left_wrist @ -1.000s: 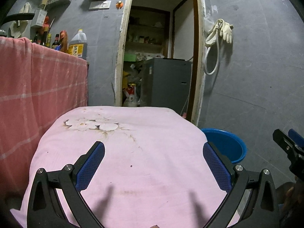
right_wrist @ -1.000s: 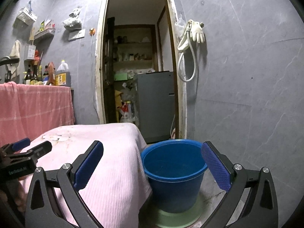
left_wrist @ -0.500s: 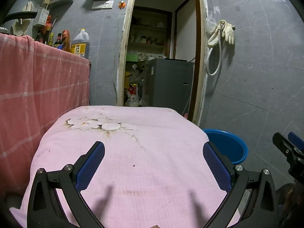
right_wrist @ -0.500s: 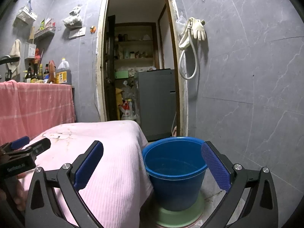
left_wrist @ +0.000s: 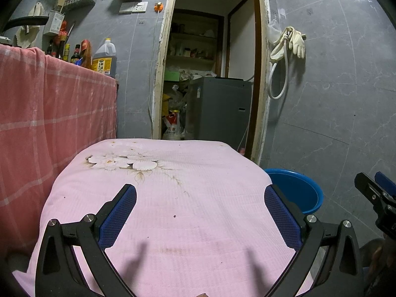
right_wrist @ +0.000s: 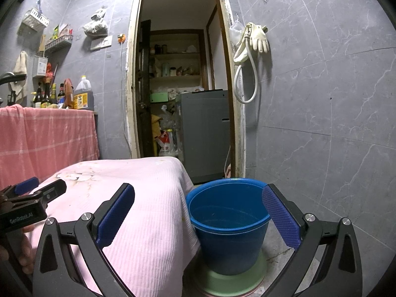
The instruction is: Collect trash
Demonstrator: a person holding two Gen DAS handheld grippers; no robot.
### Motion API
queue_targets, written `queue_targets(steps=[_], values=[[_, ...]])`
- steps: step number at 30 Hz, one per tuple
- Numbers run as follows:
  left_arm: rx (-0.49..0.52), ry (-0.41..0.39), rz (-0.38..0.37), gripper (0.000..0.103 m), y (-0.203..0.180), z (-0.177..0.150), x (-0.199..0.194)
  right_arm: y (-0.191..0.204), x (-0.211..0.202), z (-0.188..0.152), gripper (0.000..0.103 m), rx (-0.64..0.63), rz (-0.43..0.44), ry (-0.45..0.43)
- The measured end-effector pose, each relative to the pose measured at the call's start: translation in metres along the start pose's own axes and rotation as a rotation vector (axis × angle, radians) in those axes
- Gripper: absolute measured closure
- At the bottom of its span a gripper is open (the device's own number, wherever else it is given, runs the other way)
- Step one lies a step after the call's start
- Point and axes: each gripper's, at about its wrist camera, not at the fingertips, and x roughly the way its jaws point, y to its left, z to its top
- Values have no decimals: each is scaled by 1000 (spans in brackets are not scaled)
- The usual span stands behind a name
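While the left gripper [left_wrist: 200,212] hangs over the pink-clothed worktop [left_wrist: 173,198] w/ fingers spread wide & empty, the right gripper [right_wrist: 198,212] (also wide open) frames the blue bucket [right_wrist: 229,225] just right of it.

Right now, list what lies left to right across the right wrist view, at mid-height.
Red checked cloth → oil jug → open doorway → grey appliance → white hose → rubber gloves → grey tiled wall.

Glossy plastic bucket [right_wrist: 229,225], ribbed cloth [left_wrist: 173,198]
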Motion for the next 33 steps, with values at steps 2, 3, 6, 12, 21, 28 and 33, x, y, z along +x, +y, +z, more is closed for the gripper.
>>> queue_targets(steps=[2,3,6,12,21,28,33], values=[[1,-1,2,2,-1,0,0,0,0,0,0,1,0,-1],[2,-1,1,2,-1,0,0,0,0,0,0,1,0,0],[0,-2,0,2,-1,0,0,1,0,0,0,0,0,0],[0,-2,2,2,-1,0,0,1,0,0,0,0,0,-1],[-2,-2,2,2,-2,0,0,1,0,-1,0,1,0,-1],[-1,-4,3,2,-1,0,0,1,0,-1,0,1,-1,-1],[-2,-6,4,2,-2,1,0,1,0,-1,0,2,-1,-1]])
